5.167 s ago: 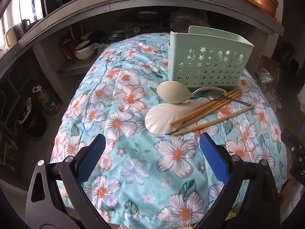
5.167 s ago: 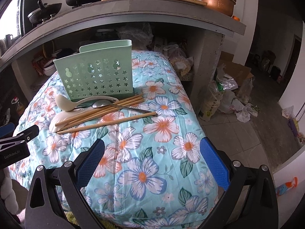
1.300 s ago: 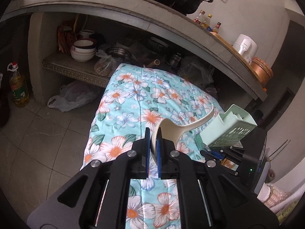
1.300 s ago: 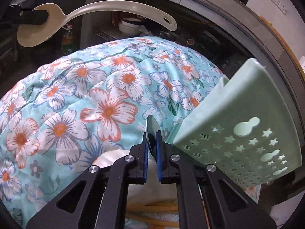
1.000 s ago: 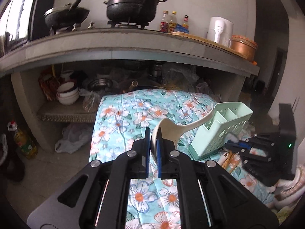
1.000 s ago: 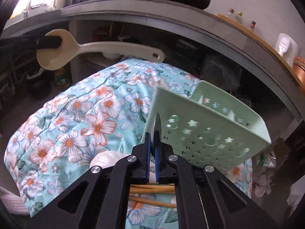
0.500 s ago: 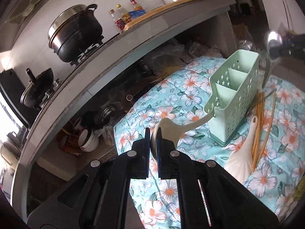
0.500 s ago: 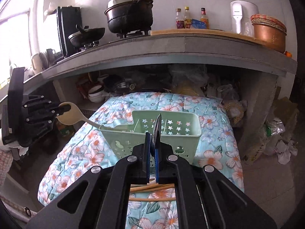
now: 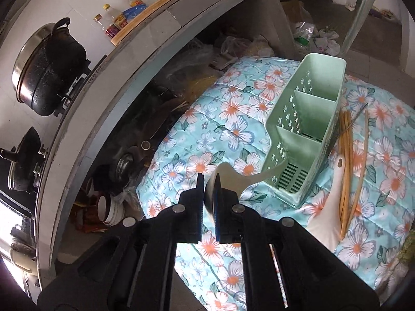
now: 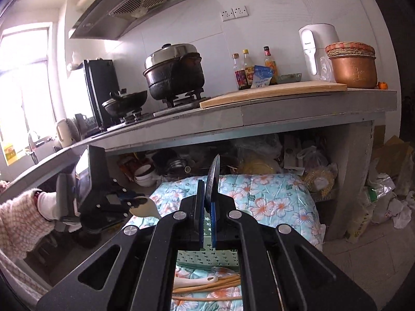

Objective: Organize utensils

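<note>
Now the left gripper [image 9: 208,197] clamps the cream rice paddle [image 9: 233,178] by its bowl, handle pointing into the green caddy [image 9: 306,129]'s near compartment. Seemingly the right gripper [image 10: 206,207] pinches a metal spoon [image 10: 213,178] edge-on, its long axis upright above the caddy

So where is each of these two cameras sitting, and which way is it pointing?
Left wrist: sits on the left gripper, looking down at the green caddy on the floral cloth; its fingers pinch a cream spoon.
Right wrist: sits on the right gripper, facing the stove counter; its fingers pinch a metal spoon.
Shared: chopsticks, caddy, cloth, each other's spoon.
</note>
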